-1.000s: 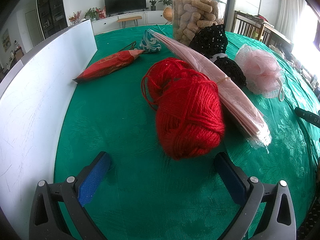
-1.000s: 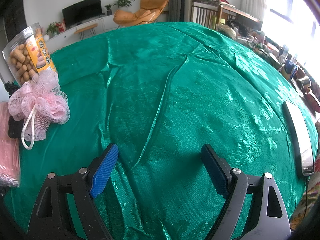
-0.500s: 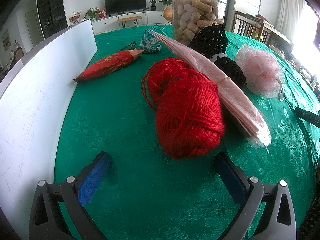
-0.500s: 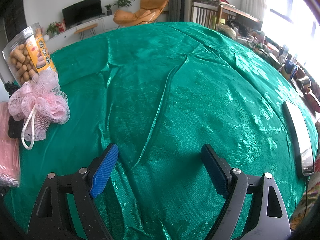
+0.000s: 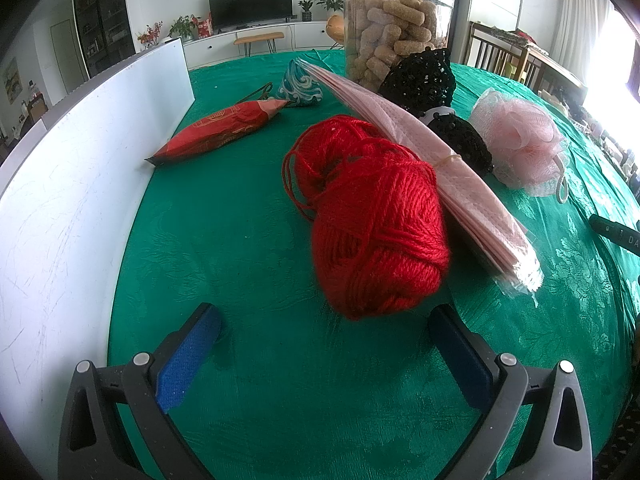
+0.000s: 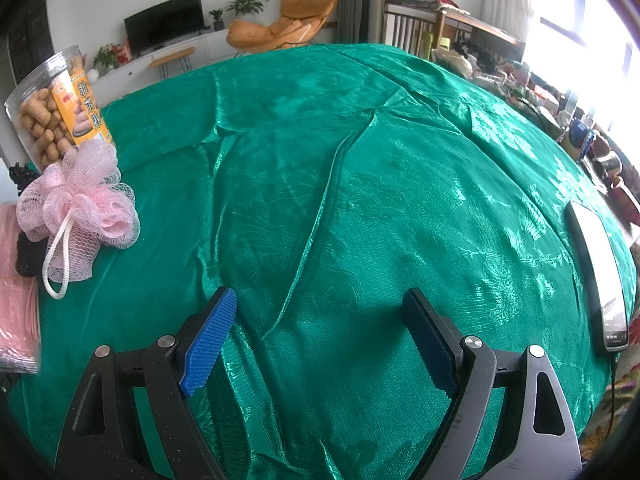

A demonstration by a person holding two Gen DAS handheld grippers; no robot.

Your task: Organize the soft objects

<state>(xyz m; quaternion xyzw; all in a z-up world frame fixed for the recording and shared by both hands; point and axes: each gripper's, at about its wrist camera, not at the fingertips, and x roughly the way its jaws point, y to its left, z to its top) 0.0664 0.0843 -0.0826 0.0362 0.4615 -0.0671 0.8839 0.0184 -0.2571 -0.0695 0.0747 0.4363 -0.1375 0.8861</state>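
Note:
In the left wrist view a red yarn ball [image 5: 376, 220] lies on the green tablecloth just ahead of my open, empty left gripper [image 5: 324, 320]. Beside it on the right lies a pink packet stack [image 5: 440, 172], then black crochet pieces [image 5: 460, 140] and a pink mesh pouf [image 5: 520, 140]. In the right wrist view my right gripper [image 6: 320, 308] is open and empty over bare wrinkled cloth; the pink mesh pouf [image 6: 80, 204] lies far left of it.
A white board [image 5: 80, 176] stands along the left. A red snack packet [image 5: 224, 132] and a teal pouch [image 5: 300, 88] lie behind the yarn. A clear snack jar [image 5: 396, 36] stands at the back. A phone [image 6: 600, 272] lies at the right table edge.

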